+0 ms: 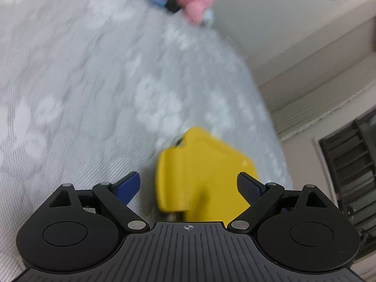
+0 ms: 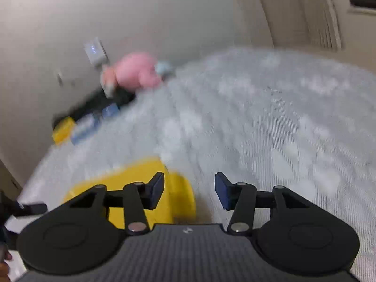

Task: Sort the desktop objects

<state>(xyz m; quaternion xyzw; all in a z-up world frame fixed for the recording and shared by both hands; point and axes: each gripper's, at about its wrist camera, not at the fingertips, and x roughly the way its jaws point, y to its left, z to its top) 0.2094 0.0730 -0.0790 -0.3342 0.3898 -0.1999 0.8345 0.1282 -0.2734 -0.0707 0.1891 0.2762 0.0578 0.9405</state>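
A yellow plastic object [image 1: 202, 174] lies on the grey flower-patterned cloth [image 1: 82, 82], right in front of my left gripper [image 1: 189, 185]. That gripper is open, its blue pads wide apart with the yellow object between and just beyond them, not clamped. In the right wrist view the same yellow object [image 2: 178, 195] sits low left, partly behind the left finger of my right gripper [image 2: 189, 191], which is open and holds nothing. Both views are motion-blurred.
A pink plush toy [image 2: 136, 70] rests at the far edge of the cloth against the wall, with a black item, blue-labelled packs [image 2: 84, 127] and a small yellow box [image 2: 62, 130] beside it. A wall and a dark window [image 1: 352, 164] lie past the cloth's right edge.
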